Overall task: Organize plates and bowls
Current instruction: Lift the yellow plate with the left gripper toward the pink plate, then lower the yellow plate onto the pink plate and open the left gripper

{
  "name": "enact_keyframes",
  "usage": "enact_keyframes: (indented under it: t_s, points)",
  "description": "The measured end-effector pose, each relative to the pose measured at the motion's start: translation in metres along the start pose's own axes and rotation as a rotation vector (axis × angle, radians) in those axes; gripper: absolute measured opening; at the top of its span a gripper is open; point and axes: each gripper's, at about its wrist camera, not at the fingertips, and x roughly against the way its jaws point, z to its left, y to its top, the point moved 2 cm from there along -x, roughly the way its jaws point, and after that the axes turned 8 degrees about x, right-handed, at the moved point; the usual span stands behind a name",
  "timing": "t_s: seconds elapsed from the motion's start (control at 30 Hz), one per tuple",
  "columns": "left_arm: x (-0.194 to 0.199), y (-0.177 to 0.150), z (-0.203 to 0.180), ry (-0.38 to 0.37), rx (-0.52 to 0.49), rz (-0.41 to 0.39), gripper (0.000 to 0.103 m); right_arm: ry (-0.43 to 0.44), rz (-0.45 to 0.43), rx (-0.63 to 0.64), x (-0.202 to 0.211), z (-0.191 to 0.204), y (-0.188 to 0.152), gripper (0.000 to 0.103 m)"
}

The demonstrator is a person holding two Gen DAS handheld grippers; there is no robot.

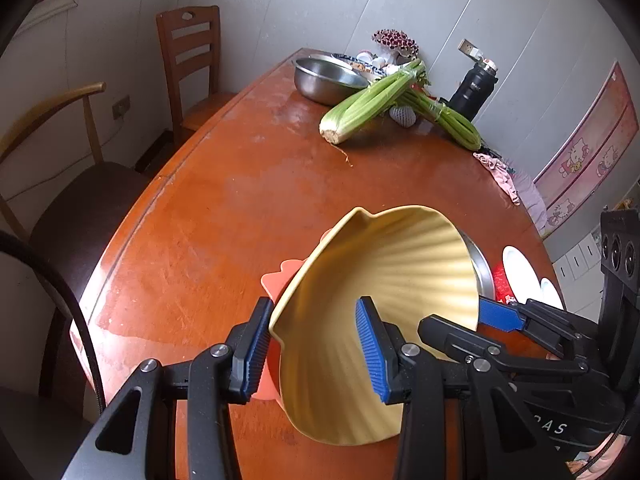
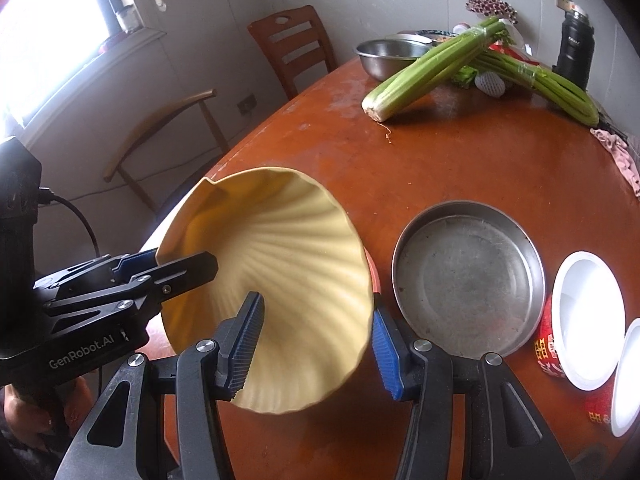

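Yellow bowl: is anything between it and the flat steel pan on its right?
Nothing visible. The yellow bowl hangs tilted above the table, gripped by the left gripper and the right gripper. The steel pan beside it looks empty, with only bare table between. The white bowls sit beyond the pan.

Tabletop (image 2: 460,168): worn reddish-brown wood.
Far end: steel bowl (image 2: 386,58), celery bunches (image 2: 432,74), black flask (image 2: 573,54).
Near right: steel pan (image 2: 468,280), white dishes (image 2: 588,320).
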Motion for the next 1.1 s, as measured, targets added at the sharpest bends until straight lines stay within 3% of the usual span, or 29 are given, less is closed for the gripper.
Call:
enact_keyframes:
  t_s: [1.1]
  points:
    - [-0.031, 0.003, 0.009, 0.034, -0.008, 0.052, 0.042, -0.019, 0.049, -0.007, -0.030, -0.003, 0.001, 0.055]
